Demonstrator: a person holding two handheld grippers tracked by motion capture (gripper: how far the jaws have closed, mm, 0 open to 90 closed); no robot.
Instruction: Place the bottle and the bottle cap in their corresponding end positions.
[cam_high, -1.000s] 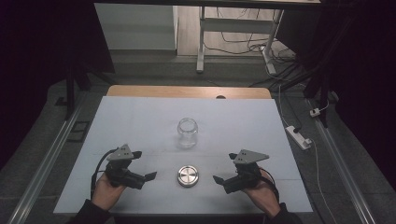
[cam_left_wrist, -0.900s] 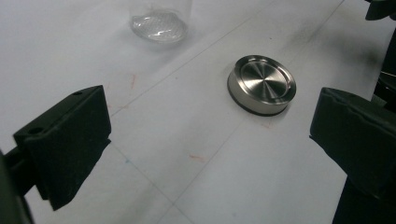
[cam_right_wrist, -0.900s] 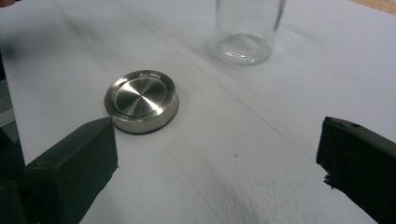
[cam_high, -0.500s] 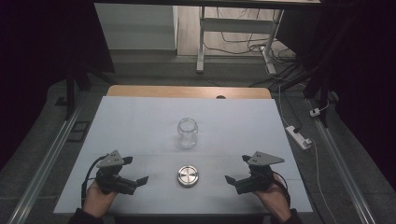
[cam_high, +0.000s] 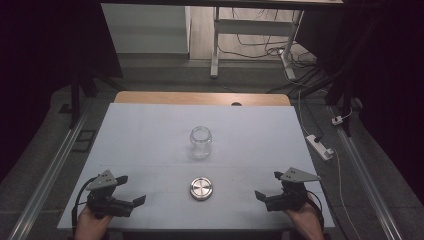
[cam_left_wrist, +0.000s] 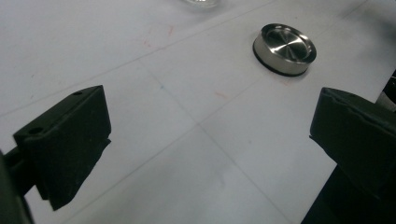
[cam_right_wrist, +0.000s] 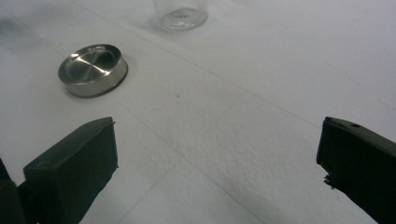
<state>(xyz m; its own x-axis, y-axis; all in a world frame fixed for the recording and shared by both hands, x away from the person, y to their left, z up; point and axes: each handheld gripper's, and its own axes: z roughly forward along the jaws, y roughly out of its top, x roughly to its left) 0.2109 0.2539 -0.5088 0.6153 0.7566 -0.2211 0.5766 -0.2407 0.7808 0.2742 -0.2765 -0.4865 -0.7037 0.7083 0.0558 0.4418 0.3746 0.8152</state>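
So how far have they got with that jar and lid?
Nothing looks done yet. The jar stands open mid-table, and its metal lid lies apart in front of it. The left hand-held gripper and right hand-held gripper sit open near the table's front edge, holding nothing. Probably left: pick up the lid and close the jar.

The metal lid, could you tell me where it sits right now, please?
In the high view the metal lid lies flat on the table, near the front edge, just in front of the glass jar and between both tongs.
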